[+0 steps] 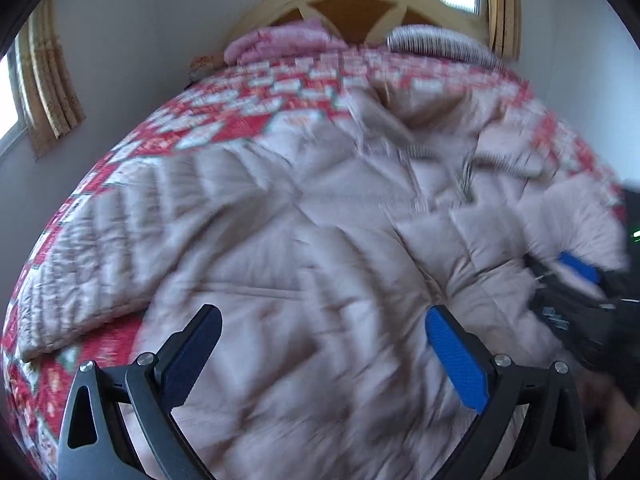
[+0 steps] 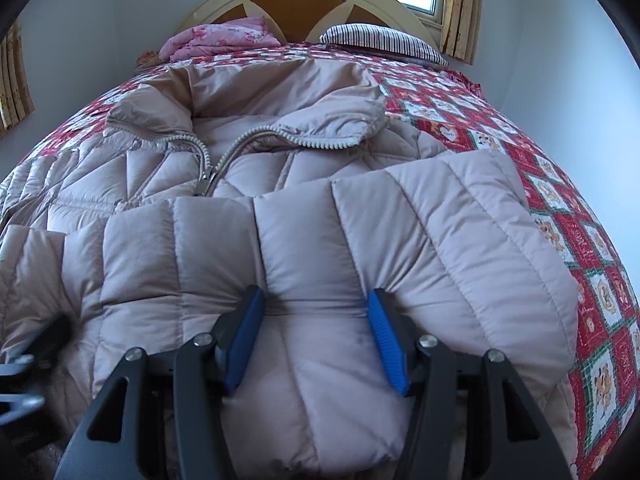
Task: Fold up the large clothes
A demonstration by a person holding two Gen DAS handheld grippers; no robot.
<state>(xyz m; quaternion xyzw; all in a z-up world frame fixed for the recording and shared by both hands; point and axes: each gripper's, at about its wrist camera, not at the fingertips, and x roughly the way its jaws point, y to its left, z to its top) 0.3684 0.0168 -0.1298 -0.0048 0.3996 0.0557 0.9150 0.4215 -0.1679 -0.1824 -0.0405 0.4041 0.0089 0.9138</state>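
Bedroom quilt [image 2: 560, 208], right gripper [image 2: 316, 336] clamping jacket sleeve [image 2: 320, 240]

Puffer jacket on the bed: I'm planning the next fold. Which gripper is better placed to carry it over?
Right. The right gripper is pinched on the folded sleeve of the jacket; the left gripper hovers open, holding nothing.

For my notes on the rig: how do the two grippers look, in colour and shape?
Both look alike. The left gripper and the right gripper each have two black angular arms with triangular cut-outs and silver bolts. Each finger ends in a flat, ribbed blue pad. No cables or sleeves are clearly visible.
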